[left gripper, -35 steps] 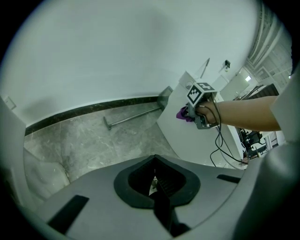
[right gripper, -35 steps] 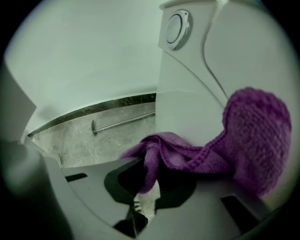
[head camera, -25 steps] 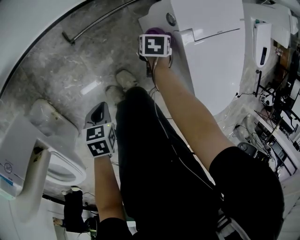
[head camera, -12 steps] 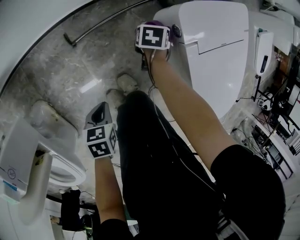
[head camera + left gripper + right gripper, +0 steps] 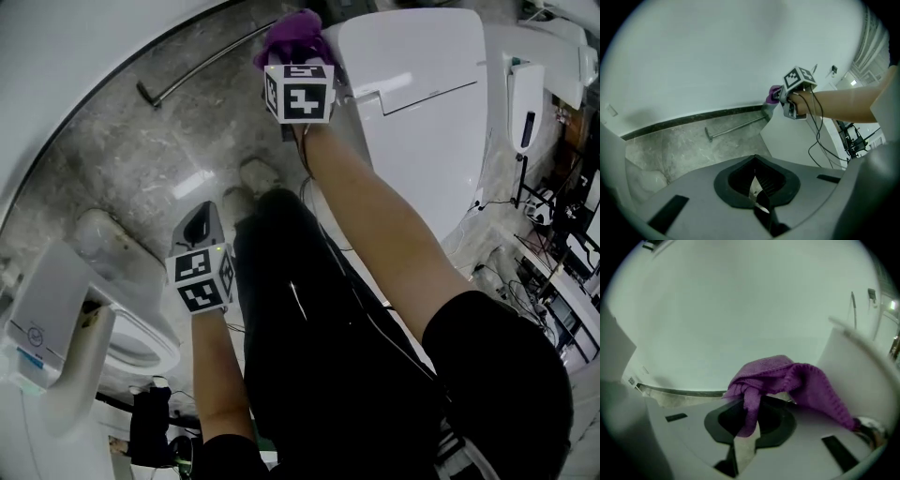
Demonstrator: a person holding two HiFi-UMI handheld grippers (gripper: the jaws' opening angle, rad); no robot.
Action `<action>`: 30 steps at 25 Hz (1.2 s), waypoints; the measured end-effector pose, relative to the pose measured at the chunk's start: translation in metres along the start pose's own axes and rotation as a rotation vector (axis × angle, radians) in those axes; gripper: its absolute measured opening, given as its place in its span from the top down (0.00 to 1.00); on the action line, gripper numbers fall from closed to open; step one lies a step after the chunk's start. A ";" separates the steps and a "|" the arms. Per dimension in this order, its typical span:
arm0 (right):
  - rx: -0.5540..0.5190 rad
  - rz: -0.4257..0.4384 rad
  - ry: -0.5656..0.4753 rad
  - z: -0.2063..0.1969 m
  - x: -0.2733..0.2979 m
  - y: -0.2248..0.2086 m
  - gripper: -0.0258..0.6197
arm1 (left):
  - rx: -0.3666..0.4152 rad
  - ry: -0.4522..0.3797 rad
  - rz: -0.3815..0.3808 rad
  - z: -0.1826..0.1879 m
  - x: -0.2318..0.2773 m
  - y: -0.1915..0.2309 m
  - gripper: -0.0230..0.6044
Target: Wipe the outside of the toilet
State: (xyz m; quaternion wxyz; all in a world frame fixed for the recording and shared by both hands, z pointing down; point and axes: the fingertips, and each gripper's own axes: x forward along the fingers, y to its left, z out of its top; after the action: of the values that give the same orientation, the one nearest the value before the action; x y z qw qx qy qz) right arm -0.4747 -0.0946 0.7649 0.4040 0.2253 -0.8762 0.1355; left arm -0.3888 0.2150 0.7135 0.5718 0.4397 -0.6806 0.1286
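The white toilet (image 5: 422, 103) stands at the upper right of the head view, lid down. My right gripper (image 5: 298, 58) is at the toilet's far left corner and is shut on a purple cloth (image 5: 293, 34), which is bunched against that corner. In the right gripper view the cloth (image 5: 783, 376) hangs from the jaws and drapes right onto the toilet's white surface (image 5: 855, 366). My left gripper (image 5: 198, 228) hangs low at the left, apart from the toilet, jaws closed on nothing. The left gripper view shows the cloth (image 5: 774, 93) and the toilet's side (image 5: 797, 140) ahead.
A second toilet (image 5: 122, 337) stands at the lower left. A metal bar (image 5: 202, 64) lies on the grey marble floor along a curved white wall. The person's shoes (image 5: 253, 178) stand between the toilets. Cables and equipment (image 5: 553, 281) crowd the right edge.
My right gripper has slid with the purple cloth from the toilet's near left side to its far left corner. The left gripper has stayed put.
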 end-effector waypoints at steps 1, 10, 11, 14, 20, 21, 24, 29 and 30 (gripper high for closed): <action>-0.006 0.013 -0.022 0.007 -0.012 0.004 0.88 | 0.002 -0.020 0.008 0.008 -0.006 -0.003 0.95; 0.010 0.005 -0.228 0.072 -0.185 0.011 0.88 | 0.119 -0.175 0.003 0.085 -0.087 -0.044 0.95; 0.024 -0.007 -0.242 0.078 -0.212 0.006 0.88 | 0.130 -0.187 -0.006 0.093 -0.101 -0.055 0.95; 0.050 -0.042 -0.274 0.088 -0.298 -0.006 0.88 | 0.161 -0.215 -0.050 0.109 -0.153 -0.100 0.95; 0.059 -0.154 -0.417 0.129 -0.455 -0.042 0.88 | 0.292 -0.343 -0.152 0.172 -0.245 -0.198 0.95; 0.072 -0.176 -0.445 0.136 -0.479 -0.050 0.88 | 0.317 -0.367 -0.166 0.184 -0.257 -0.216 0.95; 0.135 -0.245 -0.518 0.145 -0.551 -0.076 0.88 | 0.398 -0.422 -0.207 0.208 -0.299 -0.270 0.95; 0.249 -0.334 -0.630 0.149 -0.659 -0.119 0.88 | 0.527 -0.471 -0.276 0.218 -0.356 -0.362 0.95; 0.258 -0.342 -0.654 0.151 -0.677 -0.128 0.88 | 0.549 -0.481 -0.290 0.219 -0.365 -0.380 0.95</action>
State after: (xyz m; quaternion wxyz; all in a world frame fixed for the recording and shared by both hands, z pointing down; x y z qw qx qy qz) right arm -0.1205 -0.0750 0.1552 0.0884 0.4482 -0.8843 0.0965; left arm -0.2657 0.0106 0.1952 0.2693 0.6855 -0.6662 0.1172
